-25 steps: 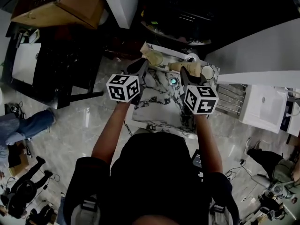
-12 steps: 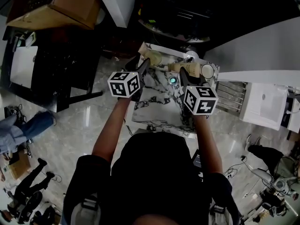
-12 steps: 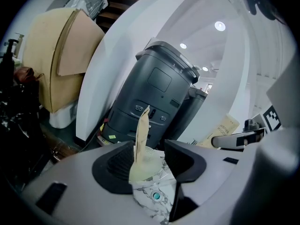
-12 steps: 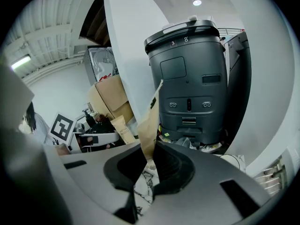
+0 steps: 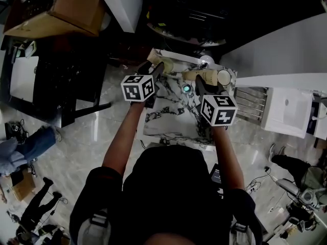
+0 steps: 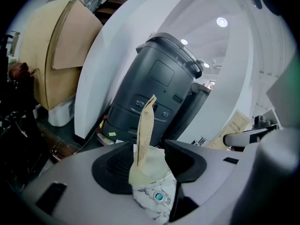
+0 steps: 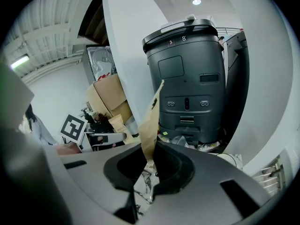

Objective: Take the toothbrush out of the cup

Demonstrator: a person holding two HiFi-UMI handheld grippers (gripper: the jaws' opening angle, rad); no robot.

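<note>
While its jaws are opening and already stand wide, the left claw (image 6: 151, 167) holds nothing. Item between the jaws: one pale cup (image 6: 146, 173), with the pads clear of it on both sides. Contents of the cup: one toothbrush (image 6: 144, 125) in a brown paper sleeve, long axis upright with a slight lean to the right at the top, upper part well above the jaws. Bearing from the left claw: straight ahead and centred, rising out of the gap. Judgement: jaws closing at this height would meet the cup rather than the sleeve, so taking the toothbrush calls for a grip higher up and a pull upward along the sleeve's length. Right claw (image 7: 151, 170): jaws nearly together, clamped on a second pack (image 7: 152, 121) of the same brown paper, held upright, no cup seen beneath it. Nearer hand: the left, since the cup sits within its jaws; the right is alongside, apart and occupied. Desk (image 5: 173, 116): small, marble-patterned top. The head view places the left claw and the cup at its far left corner and the right claw at its far right. Beyond: a dark grey machine (image 6: 159, 93) and a white curved wall.
</note>
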